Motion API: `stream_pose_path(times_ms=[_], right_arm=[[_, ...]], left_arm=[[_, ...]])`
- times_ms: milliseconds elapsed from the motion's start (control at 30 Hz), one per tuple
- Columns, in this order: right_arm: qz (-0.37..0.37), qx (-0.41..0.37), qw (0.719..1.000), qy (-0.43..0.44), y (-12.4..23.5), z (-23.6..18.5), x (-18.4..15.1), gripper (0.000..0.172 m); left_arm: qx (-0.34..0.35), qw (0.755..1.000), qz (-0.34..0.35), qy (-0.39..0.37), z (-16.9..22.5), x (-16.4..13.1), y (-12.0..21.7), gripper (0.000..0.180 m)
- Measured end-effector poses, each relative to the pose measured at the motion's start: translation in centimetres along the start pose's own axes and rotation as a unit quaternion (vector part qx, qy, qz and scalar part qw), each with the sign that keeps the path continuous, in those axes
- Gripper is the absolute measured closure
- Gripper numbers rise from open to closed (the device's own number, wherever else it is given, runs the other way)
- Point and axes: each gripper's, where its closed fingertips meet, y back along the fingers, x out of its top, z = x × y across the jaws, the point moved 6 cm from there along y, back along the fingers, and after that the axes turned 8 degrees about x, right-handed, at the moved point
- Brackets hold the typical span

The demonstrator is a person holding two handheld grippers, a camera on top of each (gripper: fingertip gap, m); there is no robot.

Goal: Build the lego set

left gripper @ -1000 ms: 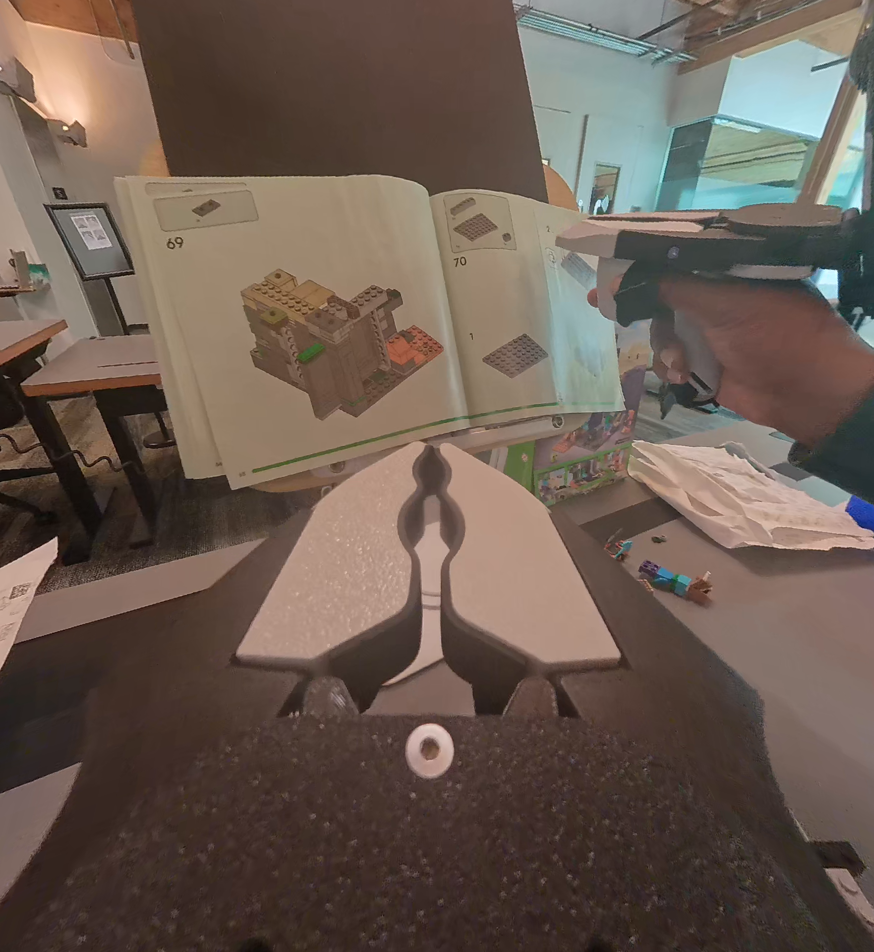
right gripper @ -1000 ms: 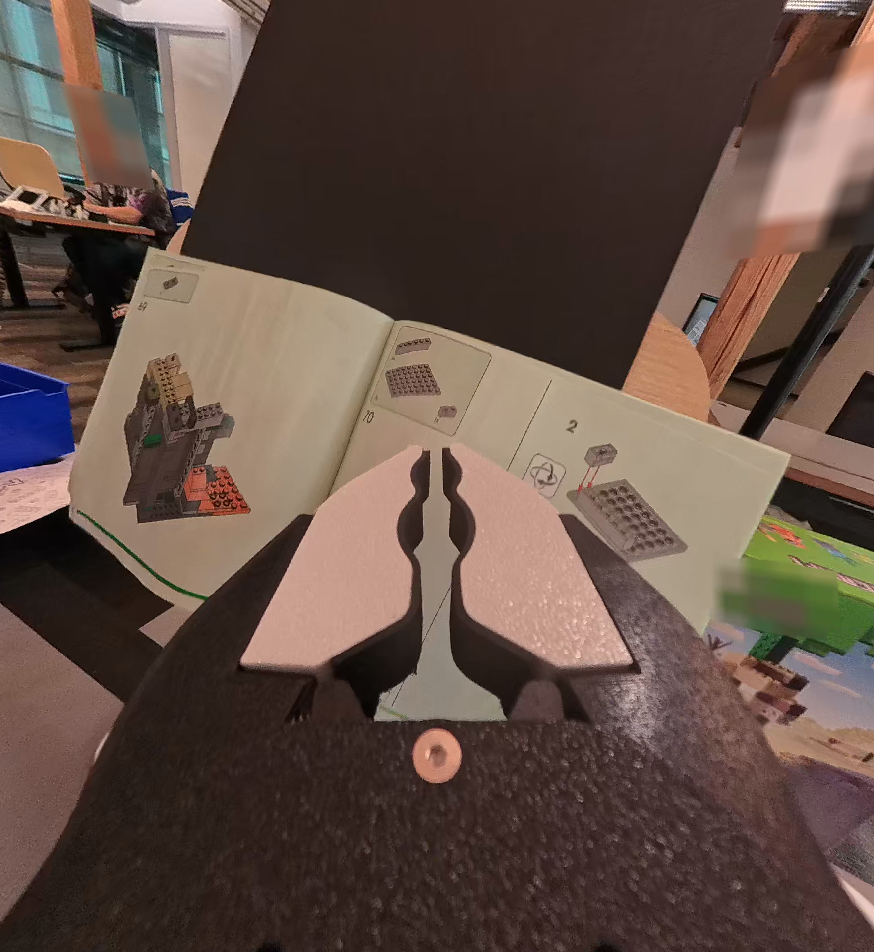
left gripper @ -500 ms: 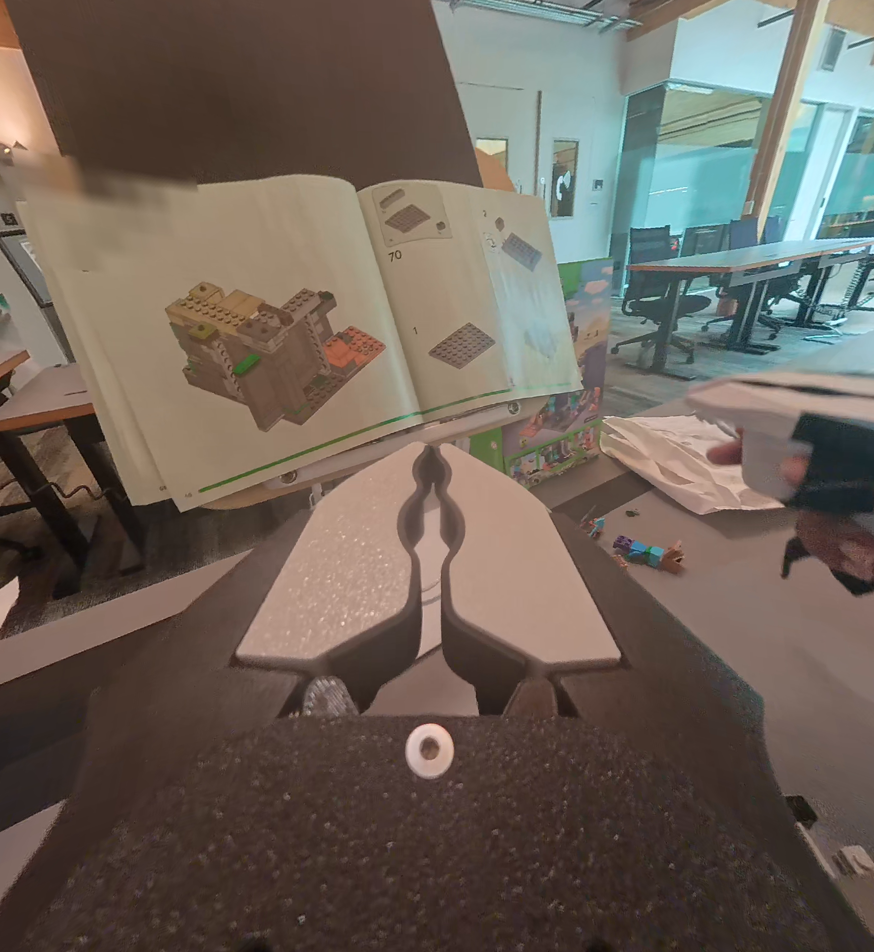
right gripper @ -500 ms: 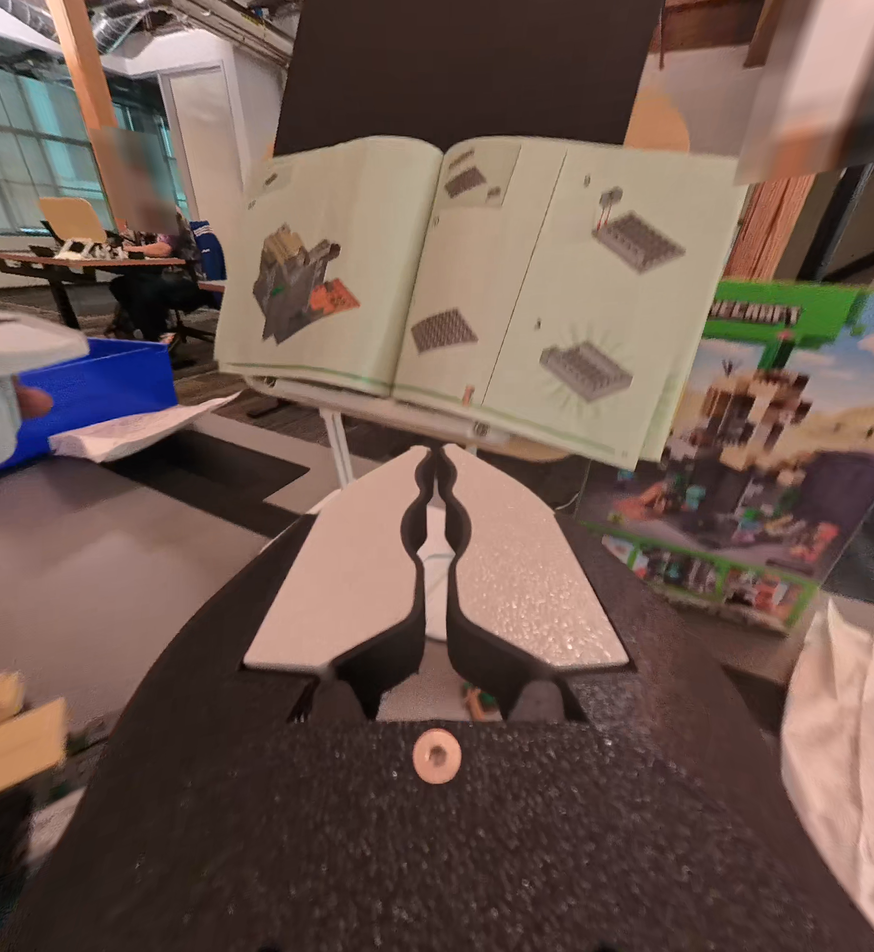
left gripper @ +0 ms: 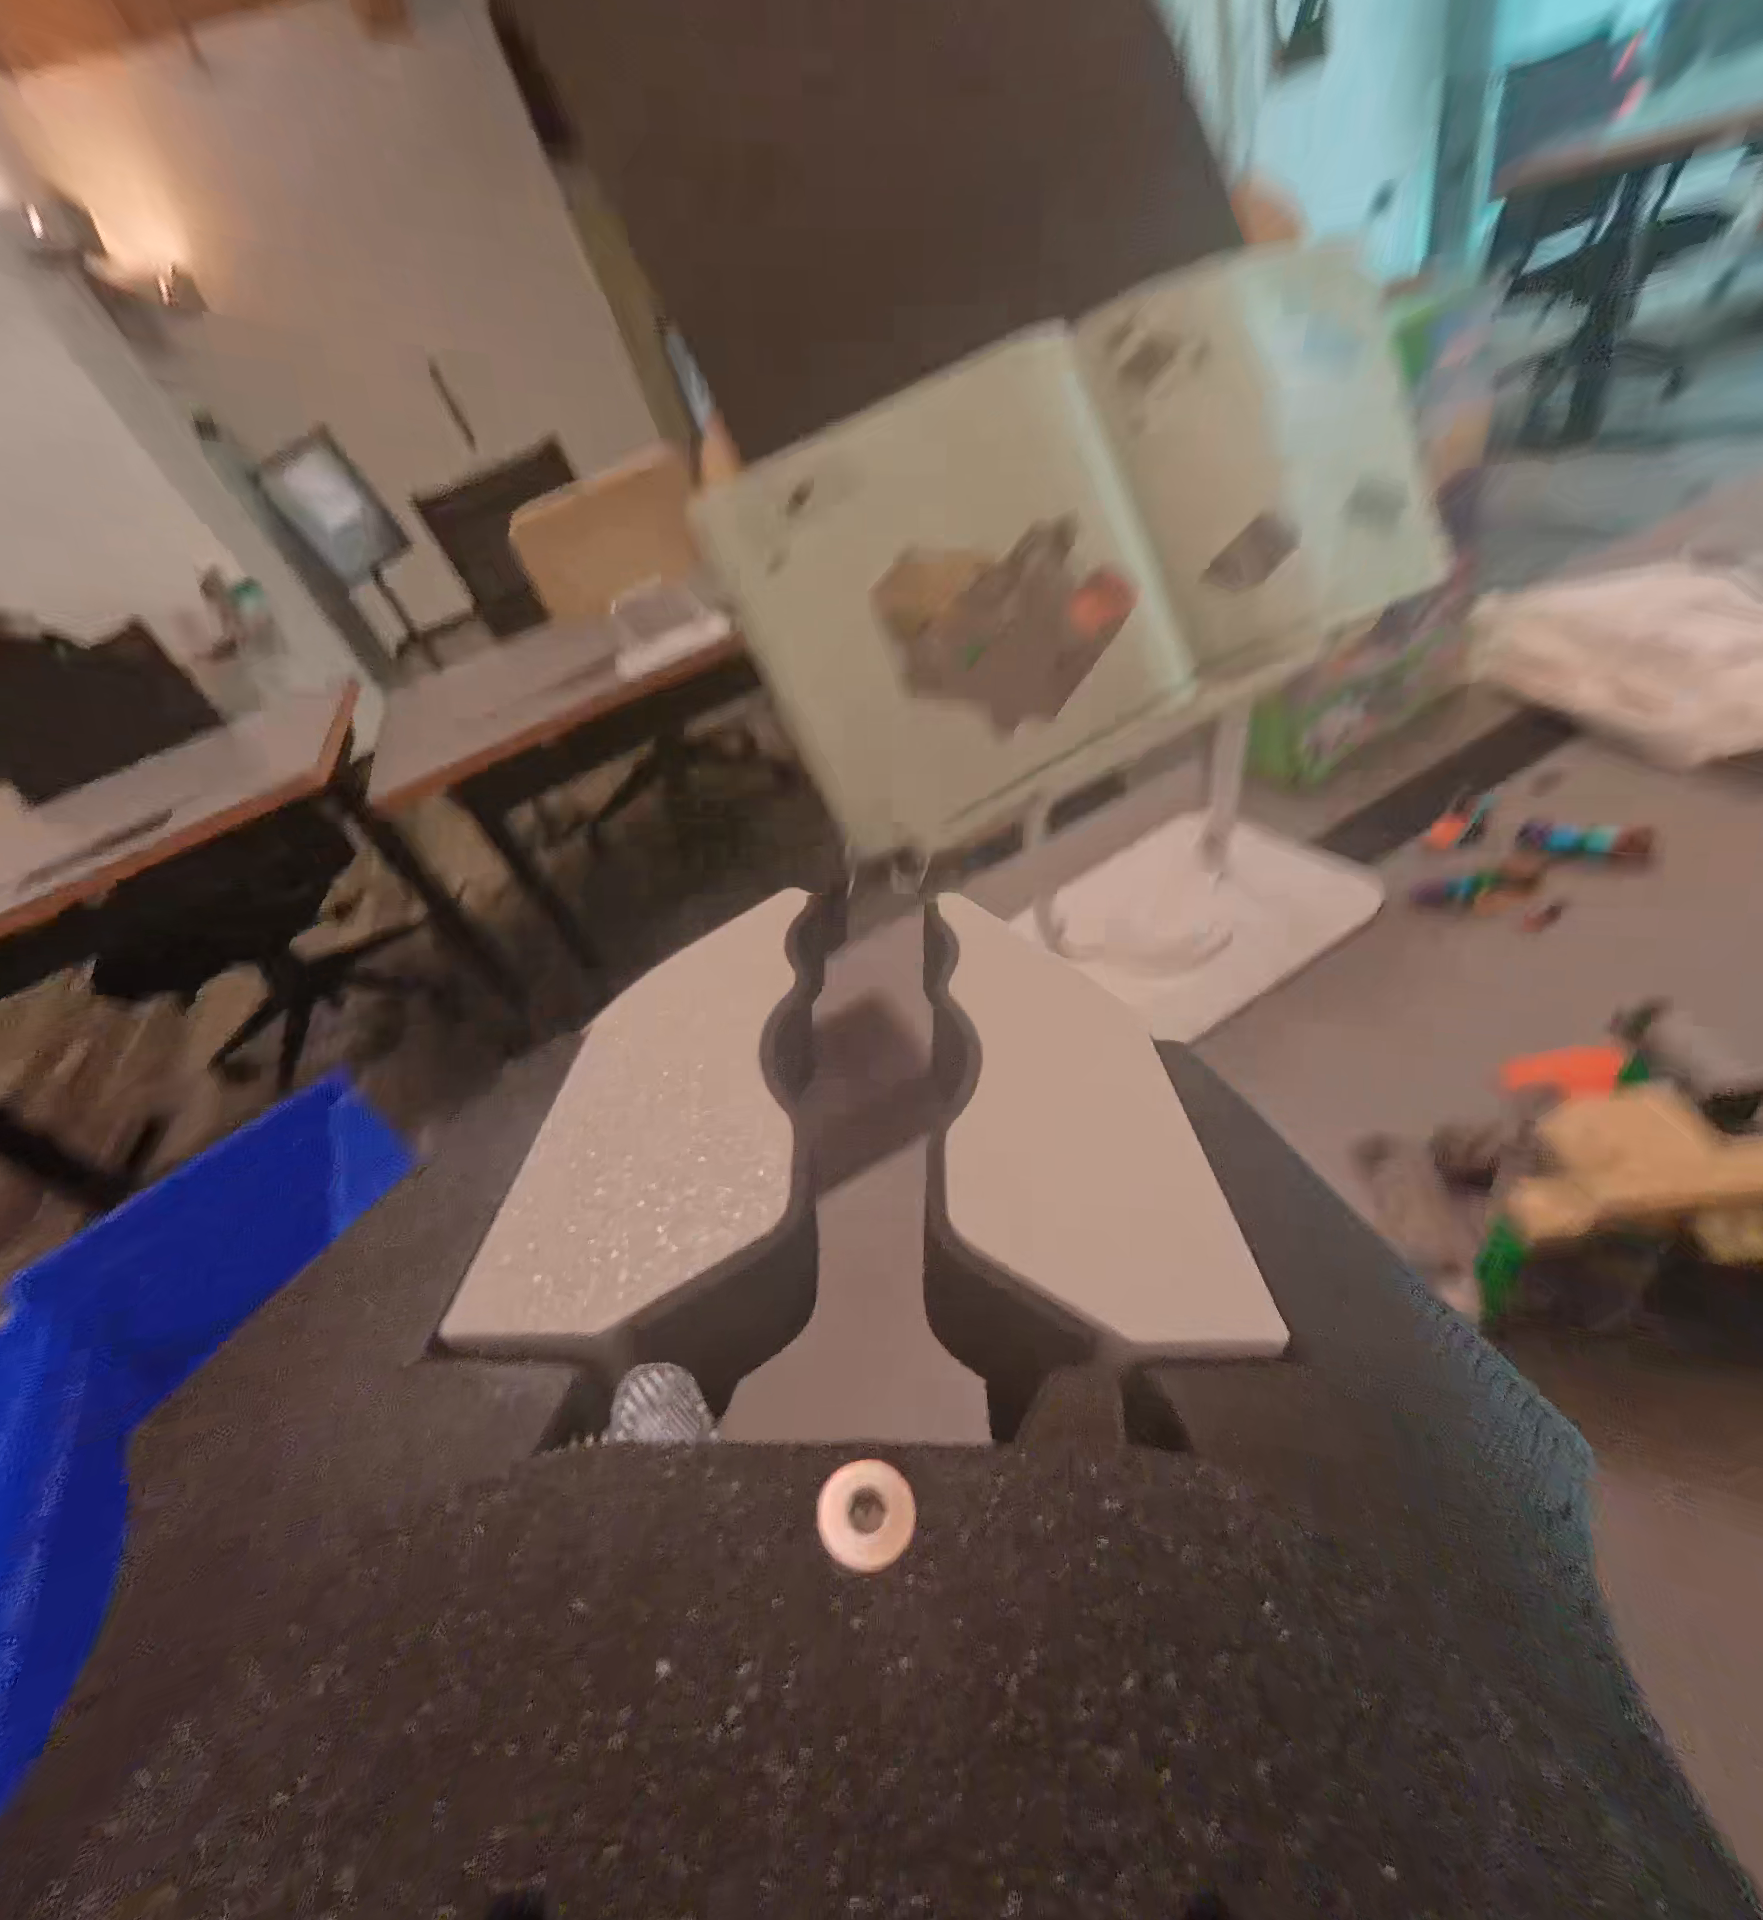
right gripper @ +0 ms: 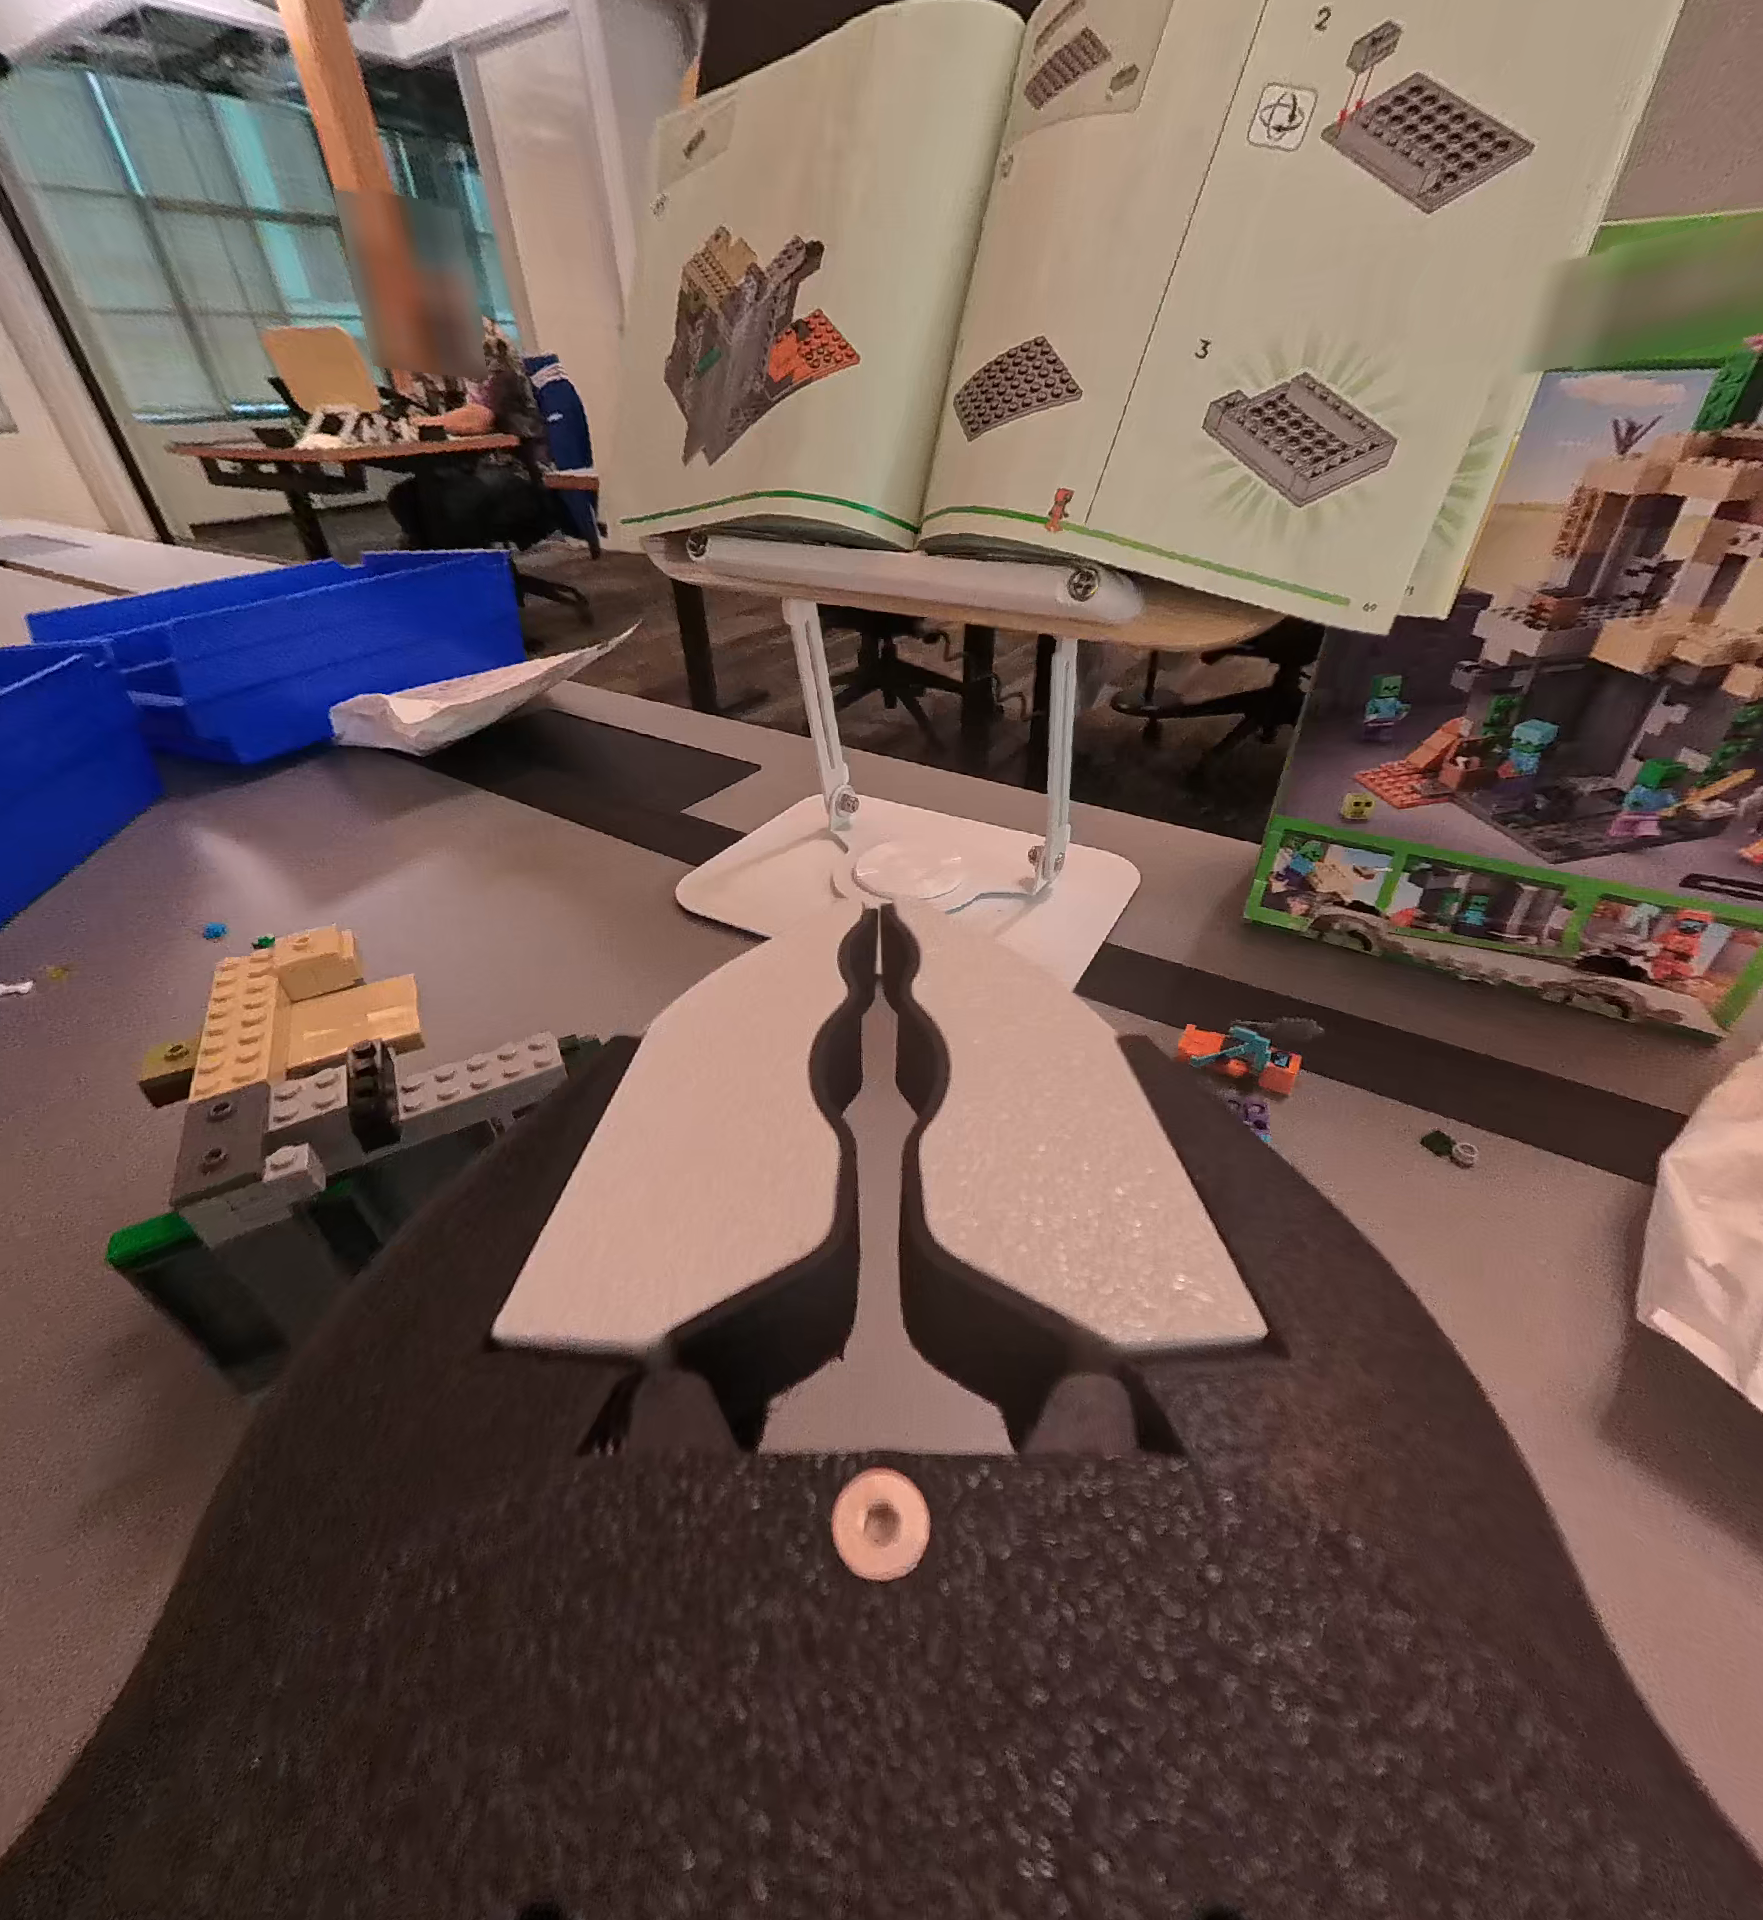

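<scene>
Tongs, left (left gripper: 872, 914): fingers slightly spread with nothing between them; they were pressed together half a second ago. View blurred.
Tongs, right (right gripper: 877, 920): pressed together and bare, over the tabletop (right gripper: 503, 894), tips just short of the white stand base (right gripper: 742, 878) at 12 o'clock.
Instruction booklet (right gripper: 960, 260): open on the stand, now farther from both tongs than before.
Brick build (right gripper: 305, 1049): at 9 o'clock, beside the right tongs.
Toy box (right gripper: 1583, 675): at 2 o'clock.
Blue bins (right gripper: 25, 748): at 10 o'clock.

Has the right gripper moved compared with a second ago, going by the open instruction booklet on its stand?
Yes. The right gripper has pulled back and dropped: the booklet, earlier right behind its fingertips, now sits well above them, with the white stand base at the tips.
</scene>
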Motion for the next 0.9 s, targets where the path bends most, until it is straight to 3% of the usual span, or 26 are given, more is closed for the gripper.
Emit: stream_pose_path(times_ms=[100, 200, 367, 500, 600, 733, 900], right_arm=[[0.004, 0.011, 1.0, -0.007, 0.3, 0.2, -0.5, 0.172], [0.007, 0.01, 1.0, -0.004, 0.6, 0.5, -0.8, 0.171], [-0.005, -0.003, 1.0, 0.004, 1.0, 0.7, -1.4, 0.166], [-0.007, -0.01, 1.0, 0.022, 1.1, 0.4, -1.4, 0.16], [-0.008, -0.011, 1.0, 0.026, 1.1, 0.2, -1.4, 0.159], [-0.012, -0.013, 0.999, 0.033, 1.2, 0.2, -1.6, 0.159], [-0.021, -0.011, 0.999, 0.033, 1.1, 0.1, -2.1, 0.159]], left_arm=[[-0.003, 0.993, -0.115, -0.027, -4.5, -4.8, 2.5, 0.162], [-0.02, 0.969, -0.243, -0.038, -7.2, -10.9, 5.0, 0.164], [-0.089, 0.9, -0.422, -0.058, -8.3, -20.7, 8.0, 0.156], [-0.155, 0.84, -0.517, -0.041, -7.6, -25.9, 8.9, 0.146], [-0.191, 0.804, -0.56, -0.058, -7.2, -28.0, 9.1, 0.141], [-0.223, 0.8, -0.556, -0.036, -6.7, -27.9, 8.7, 0.143], [-0.208, 0.799, -0.557, -0.088, -6.6, -28.4, 8.3, 0.144]])
